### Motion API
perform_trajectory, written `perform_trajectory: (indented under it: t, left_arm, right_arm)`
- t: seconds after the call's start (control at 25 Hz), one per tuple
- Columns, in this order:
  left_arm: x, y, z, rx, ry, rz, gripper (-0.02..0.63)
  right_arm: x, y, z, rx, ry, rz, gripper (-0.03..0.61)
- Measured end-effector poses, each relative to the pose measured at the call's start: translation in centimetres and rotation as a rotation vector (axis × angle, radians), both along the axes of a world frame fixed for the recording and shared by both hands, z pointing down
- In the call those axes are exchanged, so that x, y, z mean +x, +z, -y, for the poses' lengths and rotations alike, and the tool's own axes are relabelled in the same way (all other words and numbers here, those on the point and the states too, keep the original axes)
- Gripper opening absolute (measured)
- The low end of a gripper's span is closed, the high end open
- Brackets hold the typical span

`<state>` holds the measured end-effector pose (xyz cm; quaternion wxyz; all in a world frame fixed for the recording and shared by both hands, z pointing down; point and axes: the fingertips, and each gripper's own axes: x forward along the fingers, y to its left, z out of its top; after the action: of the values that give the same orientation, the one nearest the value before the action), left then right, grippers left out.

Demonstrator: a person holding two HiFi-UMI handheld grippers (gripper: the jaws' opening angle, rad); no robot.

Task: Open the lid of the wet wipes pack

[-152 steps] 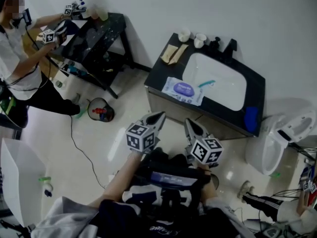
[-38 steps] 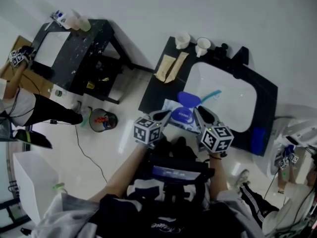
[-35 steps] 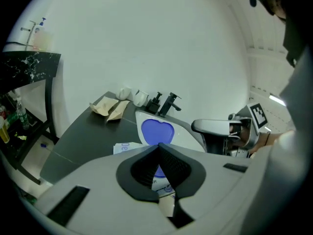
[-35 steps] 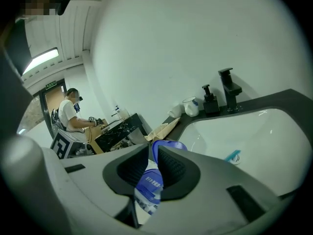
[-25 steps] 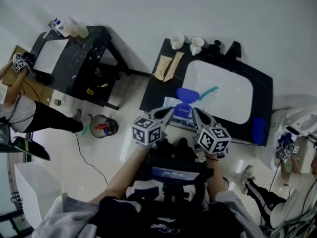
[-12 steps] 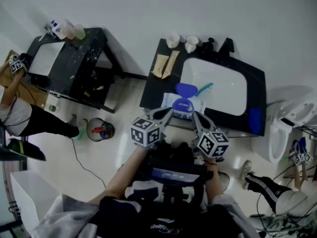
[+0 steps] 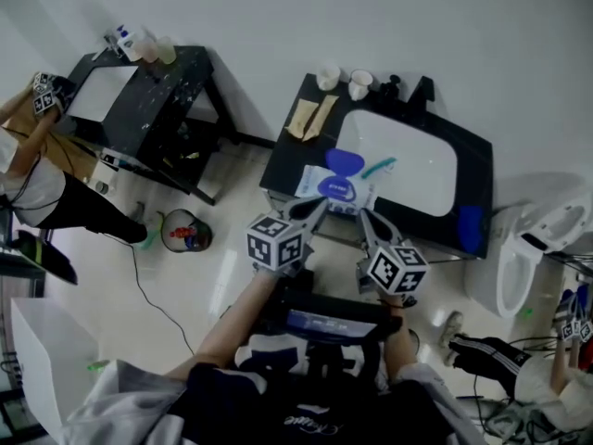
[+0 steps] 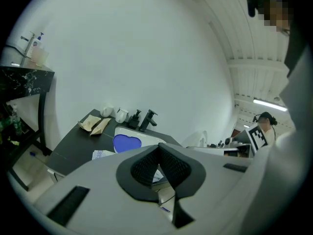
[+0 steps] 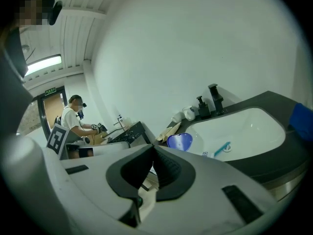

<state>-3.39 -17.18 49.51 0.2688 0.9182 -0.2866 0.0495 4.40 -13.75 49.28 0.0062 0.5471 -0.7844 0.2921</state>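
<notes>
The wet wipes pack point(image 7: 332, 189) lies on the black counter point(image 7: 285, 161) by the sink, and its blue lid point(image 7: 345, 161) stands raised. In the left gripper view the lid point(image 8: 126, 143) shows above the pack's white edge point(image 8: 101, 154). The right gripper view has the same lid point(image 9: 180, 141) just past the jaws. My left gripper point(image 7: 312, 209) and right gripper point(image 7: 362, 217) sit side by side just short of the pack's near edge. Both are shut with nothing between the jaws. Neither touches the pack.
A white sink basin point(image 7: 422, 170) with a teal toothbrush point(image 7: 380, 166) fills the counter's right part. Two cups point(image 7: 327, 75) and a black tap stand at the back, and beige packets point(image 7: 309, 119) lie at the left. A black table point(image 7: 157, 91) and another person are far left, a toilet point(image 7: 528, 258) right.
Both grippers have drawn back from the pack toward me and risen a little. The blue lid stays raised.
</notes>
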Motion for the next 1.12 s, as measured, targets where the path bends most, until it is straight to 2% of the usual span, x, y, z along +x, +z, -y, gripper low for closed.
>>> perform_trajectory:
  t: [0.36, 0.6, 0.88, 1.12]
  left_arm:
    - [2.0, 0.2, -8.6, -0.036, -0.097, -0.030, 0.006]
    - [2.9, 1.5, -13.4, -0.045, -0.091, 0.029, 0.006]
    - [1.9, 1.0, -14.2, -0.029, -0.111, 0.031, 0.006]
    - [1.6, -0.1, -12.9, -0.003, -0.081, 0.037, 0.006]
  right_arm:
    - [2.2, 0.5, -8.1, -0.014, -0.057, -0.002, 0.014]
    - [2.2, 0.9, -10.9, -0.010, -0.103, 0.013, 0.014]
    - [1.0, -0.4, -10.7, 0.024, -0.125, 0.010, 0.012]
    - [-0.5, -1.4, -9.9, 0.036, -0.113, 0.010, 0.012]
